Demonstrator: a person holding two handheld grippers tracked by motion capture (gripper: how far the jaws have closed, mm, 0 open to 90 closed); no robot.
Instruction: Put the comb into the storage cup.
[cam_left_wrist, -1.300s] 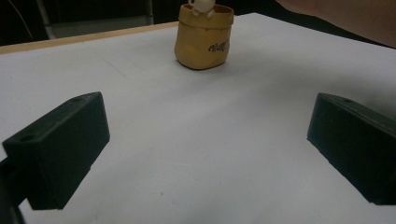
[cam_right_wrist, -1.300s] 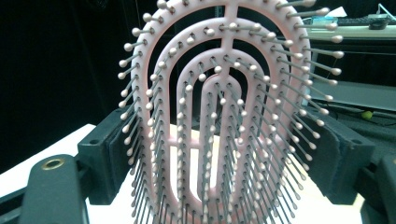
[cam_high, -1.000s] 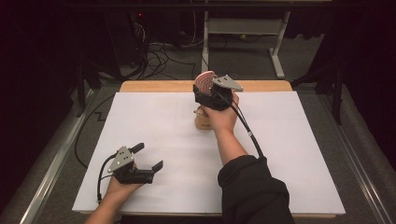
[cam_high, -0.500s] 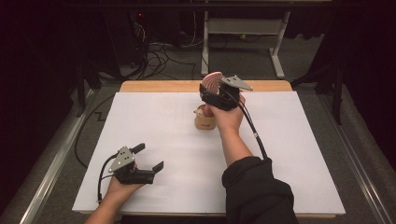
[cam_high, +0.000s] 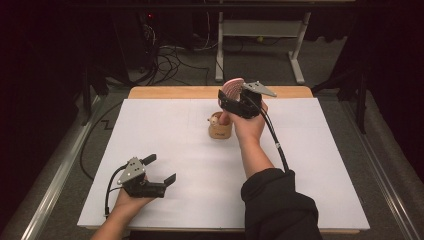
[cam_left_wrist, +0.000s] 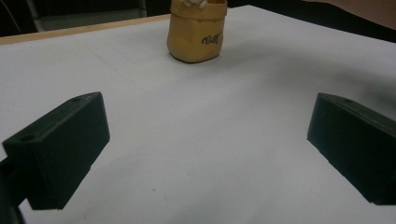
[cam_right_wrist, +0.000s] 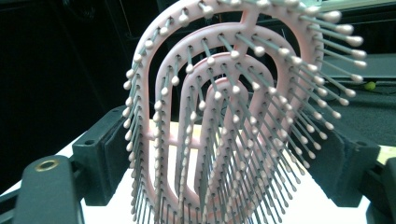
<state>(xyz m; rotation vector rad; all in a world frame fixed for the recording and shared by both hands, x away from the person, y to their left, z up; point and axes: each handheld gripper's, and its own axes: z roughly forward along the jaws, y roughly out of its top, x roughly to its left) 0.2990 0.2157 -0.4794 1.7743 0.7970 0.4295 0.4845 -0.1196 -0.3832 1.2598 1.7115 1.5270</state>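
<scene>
The left gripper (cam_high: 159, 169) rests low near the table's front left, its jaws wide apart. The right gripper (cam_high: 235, 97) is held raised, jaws clamped on a pink hairbrush (cam_right_wrist: 233, 121).

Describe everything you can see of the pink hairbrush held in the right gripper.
The pink hairbrush looks plastic: an open, vented head of nested arched ribs, set with thin dark bristles tipped by pale balls. The right gripper holds it between its black jaws, head raised above the white table, over the small tan bag. Its handle is hidden.

dark room w/ grey floor (cam_high: 60, 165), tangled cables (cam_high: 165, 55), white table frame (cam_high: 260, 30) at back
</scene>
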